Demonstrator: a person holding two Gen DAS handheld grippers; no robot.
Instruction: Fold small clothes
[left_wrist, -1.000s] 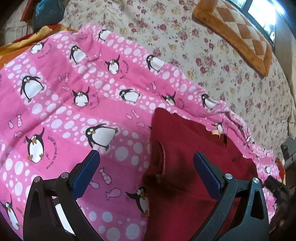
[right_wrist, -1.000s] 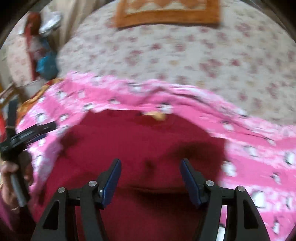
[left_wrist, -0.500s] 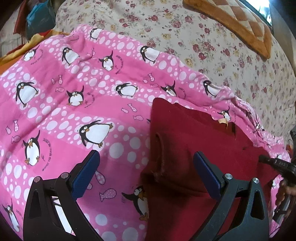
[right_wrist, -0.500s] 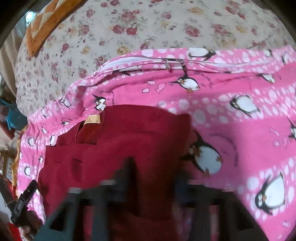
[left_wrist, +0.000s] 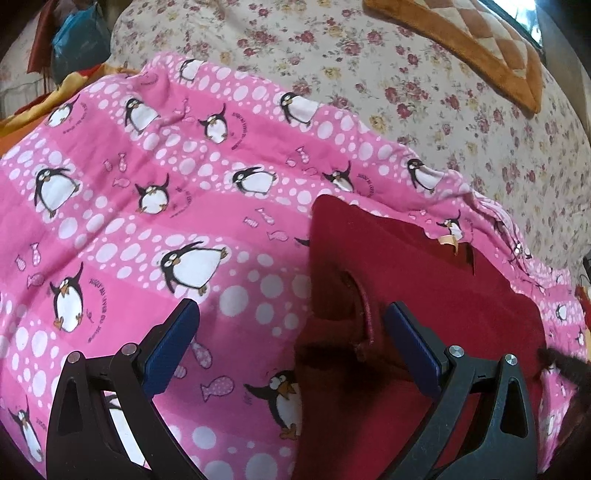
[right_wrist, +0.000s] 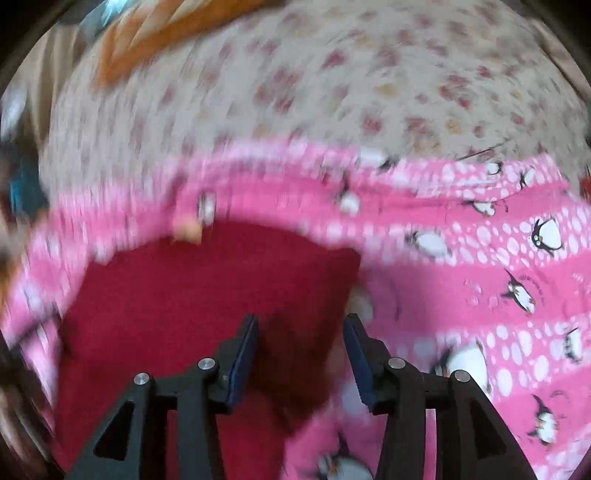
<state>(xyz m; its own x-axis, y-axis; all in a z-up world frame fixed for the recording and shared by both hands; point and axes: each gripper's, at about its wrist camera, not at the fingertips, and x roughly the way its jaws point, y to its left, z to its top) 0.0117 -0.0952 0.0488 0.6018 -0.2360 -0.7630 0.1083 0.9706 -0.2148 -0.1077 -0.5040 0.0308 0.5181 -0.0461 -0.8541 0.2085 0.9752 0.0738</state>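
- A red garment (left_wrist: 424, 295) lay on a pink penguin blanket (left_wrist: 147, 192), near the blanket's far edge, partly folded: its left side showed a straight doubled edge with a hem loop turned onto the top.
- A tan label (left_wrist: 448, 242) stuck out at its far edge, and the right wrist view, blurred by motion, showed the cloth as a rough rectangle with a fairly square far-right corner.
- The left gripper (left_wrist: 291, 343) hovered with jaws wide, one pad over the blanket and the other over the garment; nothing was pinched.
- The right gripper (right_wrist: 301, 350) stood at about half width, its jaws having just been opening, above the garment's right edge; cloth lay beneath and between the pads, but no grip showed.
- By these views, at least one fold appeared done; a further fold and some smoothing seemed left, though the near part of the garment was hidden behind the grippers.
- Beyond the blanket stretched a floral bedspread (left_wrist: 424, 92), with an orange checked mat (left_wrist: 480, 48) at its far side.
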